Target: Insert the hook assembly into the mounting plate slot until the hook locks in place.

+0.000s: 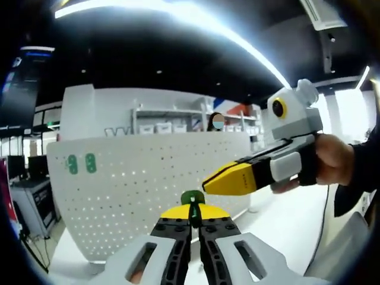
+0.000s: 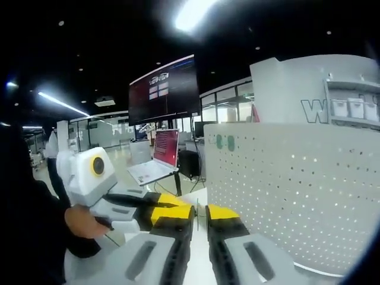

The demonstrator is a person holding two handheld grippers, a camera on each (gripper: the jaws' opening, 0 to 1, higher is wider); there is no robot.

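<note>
White perforated mounting plate [image 1: 136, 196] stands upright on the table [image 1: 291, 222]. Left tongs [image 1: 195, 221] clamped on the green hook assembly [image 1: 192, 199] before it; right tongs [image 2: 200, 215] slightly apart, empty.

One pegboard [image 1: 148, 196], perhaps two green hooks [image 1: 81, 163].

A laptop [image 2: 153, 165] sits open beneath a dark monitor [image 2: 164, 89]; shelving [image 1: 172, 122] holds white bins.
</note>
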